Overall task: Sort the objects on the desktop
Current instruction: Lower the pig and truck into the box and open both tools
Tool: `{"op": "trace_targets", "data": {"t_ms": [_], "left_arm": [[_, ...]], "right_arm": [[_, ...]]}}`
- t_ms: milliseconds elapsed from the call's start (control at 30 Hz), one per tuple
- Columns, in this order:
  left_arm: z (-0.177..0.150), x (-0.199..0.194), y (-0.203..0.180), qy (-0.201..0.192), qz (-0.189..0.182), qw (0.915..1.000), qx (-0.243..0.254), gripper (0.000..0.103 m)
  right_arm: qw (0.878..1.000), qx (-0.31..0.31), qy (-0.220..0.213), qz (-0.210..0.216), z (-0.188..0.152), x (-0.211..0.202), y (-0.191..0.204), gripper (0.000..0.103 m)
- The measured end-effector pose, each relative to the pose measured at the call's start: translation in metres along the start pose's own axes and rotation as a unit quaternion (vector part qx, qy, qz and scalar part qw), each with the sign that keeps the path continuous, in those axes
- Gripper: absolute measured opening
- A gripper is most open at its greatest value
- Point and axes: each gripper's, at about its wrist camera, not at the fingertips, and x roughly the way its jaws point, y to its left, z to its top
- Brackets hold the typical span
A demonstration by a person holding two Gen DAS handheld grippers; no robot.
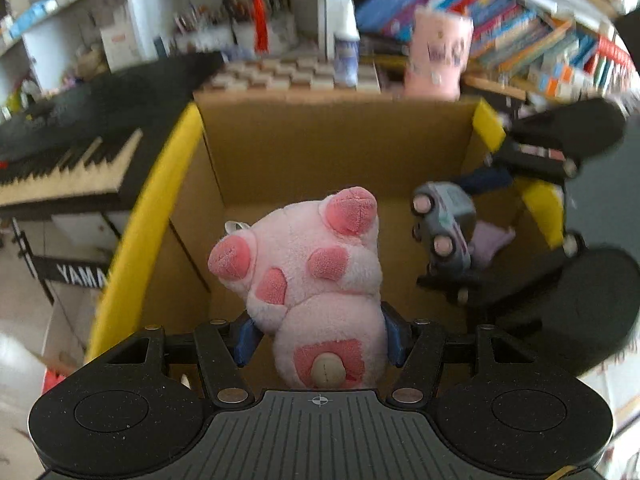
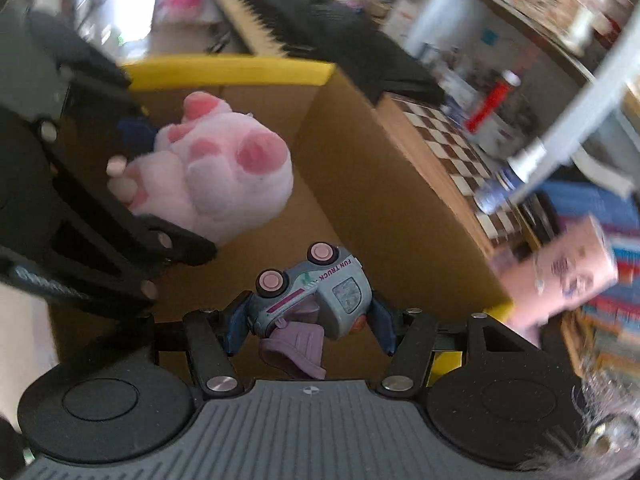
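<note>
My left gripper [image 1: 320,336] is shut on a pink plush pig [image 1: 316,276] and holds it over the open cardboard box [image 1: 320,140] with yellow-taped edges. The pig also shows in the right wrist view [image 2: 224,168], with the left gripper [image 2: 132,152] on it. My right gripper [image 2: 308,328] is shut on a grey toy truck [image 2: 316,296] with pink wheels and a purple part, held inside the box [image 2: 380,200]. The truck also shows in the left wrist view [image 1: 444,228], gripped by the right gripper [image 1: 460,236].
A black Yamaha keyboard [image 1: 68,160] stands left of the box. Behind the box lie a chessboard [image 1: 288,74], a pink cup [image 1: 436,56] and a white bottle [image 1: 346,52]. Rows of books [image 1: 520,36] fill the back right.
</note>
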Motion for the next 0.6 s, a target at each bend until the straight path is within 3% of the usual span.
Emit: {"op": "trace_targets", "data": {"t_ms": [100, 233, 400, 600], "left_arm": [[-0.002, -0.002, 0.003, 0.012, -0.011, 0.9995, -0.025, 0.060], [-0.009, -0.003, 0.002, 0.021, -0.031, 0.9986, -0.038, 0.062], [-0.009, -0.007, -0.003, -0.011, 0.013, 0.9997, -0.018, 0.065], [-0.008, -0.034, -0.006, -0.085, 0.049, 0.9951, -0.006, 0.071]], "right_arm": [[0.999, -0.030, 0.031, 0.024, -0.004, 0.014, -0.005, 0.058], [0.996, -0.083, 0.013, 0.020, -0.012, 0.015, -0.009, 0.058], [0.994, -0.105, 0.004, 0.021, -0.011, 0.017, -0.008, 0.058], [0.997, -0.071, -0.008, 0.012, -0.010, 0.014, -0.013, 0.064]]}}
